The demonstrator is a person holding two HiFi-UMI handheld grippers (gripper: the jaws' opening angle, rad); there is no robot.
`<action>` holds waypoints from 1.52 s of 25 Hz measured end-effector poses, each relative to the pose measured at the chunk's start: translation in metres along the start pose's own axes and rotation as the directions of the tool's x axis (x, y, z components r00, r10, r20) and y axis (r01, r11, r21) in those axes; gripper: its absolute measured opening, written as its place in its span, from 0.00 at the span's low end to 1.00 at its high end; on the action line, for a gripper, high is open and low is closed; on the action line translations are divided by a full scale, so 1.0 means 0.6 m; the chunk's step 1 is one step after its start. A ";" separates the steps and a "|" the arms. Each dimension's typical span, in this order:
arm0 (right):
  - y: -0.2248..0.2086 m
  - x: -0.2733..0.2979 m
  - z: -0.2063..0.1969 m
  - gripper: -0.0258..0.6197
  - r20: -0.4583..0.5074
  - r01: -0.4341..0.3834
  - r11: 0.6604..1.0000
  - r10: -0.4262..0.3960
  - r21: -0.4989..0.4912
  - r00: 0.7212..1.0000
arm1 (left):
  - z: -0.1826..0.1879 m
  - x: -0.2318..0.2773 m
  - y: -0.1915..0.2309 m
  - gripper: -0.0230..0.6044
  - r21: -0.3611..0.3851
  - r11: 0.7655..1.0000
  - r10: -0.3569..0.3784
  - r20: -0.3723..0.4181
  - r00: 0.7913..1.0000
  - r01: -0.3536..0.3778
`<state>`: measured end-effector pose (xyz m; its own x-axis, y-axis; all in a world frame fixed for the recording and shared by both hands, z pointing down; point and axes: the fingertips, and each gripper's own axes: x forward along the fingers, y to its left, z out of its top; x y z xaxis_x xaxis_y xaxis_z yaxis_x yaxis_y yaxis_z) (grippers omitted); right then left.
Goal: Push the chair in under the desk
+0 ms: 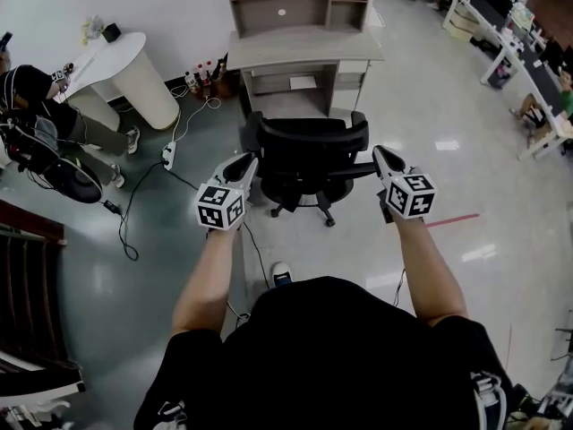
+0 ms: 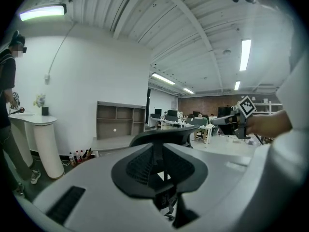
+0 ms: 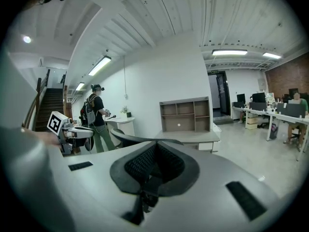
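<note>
The left tongs (image 1: 247, 161) and right tongs (image 1: 380, 155), both clenched empty, are flanking the chair (image 1: 309, 146); pushing evenly would be steering it straight under the far surface (image 1: 304, 50).

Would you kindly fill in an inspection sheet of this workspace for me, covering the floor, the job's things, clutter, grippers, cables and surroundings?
Surface: glossy grey floor with a red line marked on it.
Job's things: black chair stands before the grey desk, not yet under it.
Clutter: bottles on the floor left of the desk.
Grippers: left gripper and right gripper are both shut and empty, one at each side of the chair.
Cables: power strip and black cable on the floor left of the chair.
Surroundings: a person by a white counter; office desks at far right.
</note>
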<state>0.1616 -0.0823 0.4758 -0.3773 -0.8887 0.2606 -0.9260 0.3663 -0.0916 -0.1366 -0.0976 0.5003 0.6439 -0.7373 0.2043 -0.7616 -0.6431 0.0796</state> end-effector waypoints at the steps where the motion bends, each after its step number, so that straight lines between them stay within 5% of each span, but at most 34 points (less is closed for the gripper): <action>1: 0.002 0.012 0.007 0.04 0.004 0.009 1.000 -0.009 -0.002 1.000 | 0.004 0.007 0.015 0.14 0.002 1.000 -0.008 0.001 1.000 0.008; 20: 0.023 0.101 0.084 0.04 0.053 0.191 0.981 -0.192 0.013 0.980 | 0.063 0.111 0.184 0.14 0.043 0.984 -0.175 0.011 0.984 0.175; 38: -0.028 0.084 0.095 0.04 0.075 0.140 0.990 -0.140 0.007 0.987 | 0.065 0.118 0.154 0.14 0.046 0.992 -0.115 0.004 0.993 0.114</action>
<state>0.1572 -0.1491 0.4359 -0.2442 -0.9493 0.1980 -0.9697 0.2367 -0.0612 -0.1588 -0.2172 0.4840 0.7274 -0.6594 0.1902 -0.6787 -0.7321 0.0576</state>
